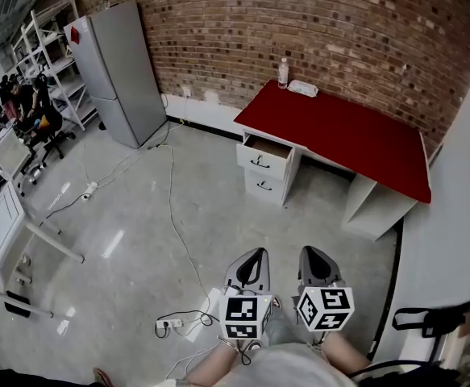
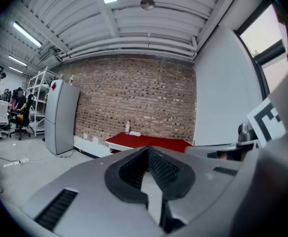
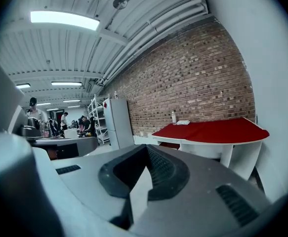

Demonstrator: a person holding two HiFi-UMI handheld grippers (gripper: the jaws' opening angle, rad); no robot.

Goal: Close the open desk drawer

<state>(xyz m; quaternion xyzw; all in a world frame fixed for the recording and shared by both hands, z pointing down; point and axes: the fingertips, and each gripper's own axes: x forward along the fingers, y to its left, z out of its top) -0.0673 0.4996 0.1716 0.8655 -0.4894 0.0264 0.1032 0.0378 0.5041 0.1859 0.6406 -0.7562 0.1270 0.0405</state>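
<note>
A white desk with a red top (image 1: 355, 135) stands against the brick wall, far ahead of me. Its upper drawer (image 1: 263, 156) is pulled out with a black handle on its front; the lower drawer (image 1: 263, 185) sits flush. My left gripper (image 1: 255, 255) and right gripper (image 1: 313, 253) hover side by side over the floor, well short of the desk, both shut with nothing in them. The red desk top (image 2: 148, 141) shows small in the left gripper view, and the same desk top (image 3: 213, 130) appears at the right in the right gripper view.
A bottle (image 1: 283, 72) and a white packet (image 1: 302, 88) lie on the desk's far end. A grey fridge (image 1: 122, 71) stands at the left wall. Cables and a power strip (image 1: 170, 325) trail across the floor. People sit at the far left (image 1: 25, 107).
</note>
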